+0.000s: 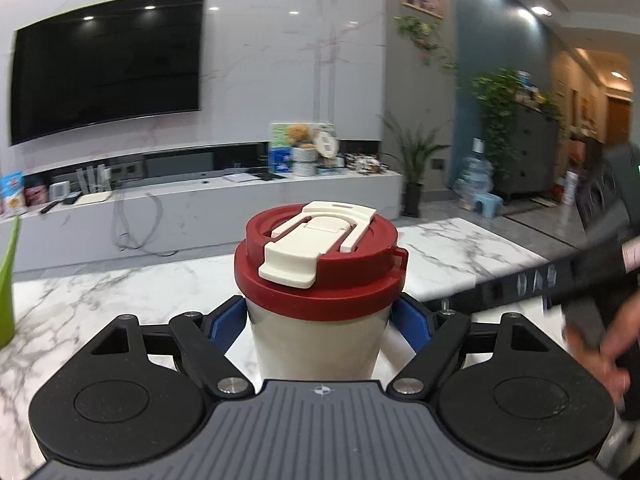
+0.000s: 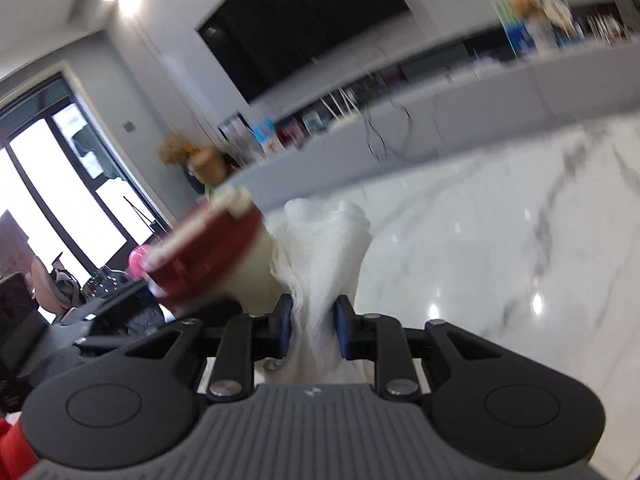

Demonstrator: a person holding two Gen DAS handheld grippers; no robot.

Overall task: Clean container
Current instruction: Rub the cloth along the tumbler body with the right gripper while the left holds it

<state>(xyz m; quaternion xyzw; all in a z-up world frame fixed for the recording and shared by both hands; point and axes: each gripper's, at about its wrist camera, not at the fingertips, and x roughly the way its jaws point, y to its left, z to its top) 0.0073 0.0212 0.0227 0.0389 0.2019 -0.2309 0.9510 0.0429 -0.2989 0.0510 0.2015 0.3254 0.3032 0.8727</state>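
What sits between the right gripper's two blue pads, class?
A bunched white paper towel, pinched between the right gripper's pads, seen in the right wrist view. The cup stands just beside it.

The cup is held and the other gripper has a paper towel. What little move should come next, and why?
Probably bring the paper towel sideways onto the cup wall and rub. The left gripper grips the cream cup below its red lid, steadying it, and the right gripper pinches the towel right beside the cup, seemingly just short of touching.
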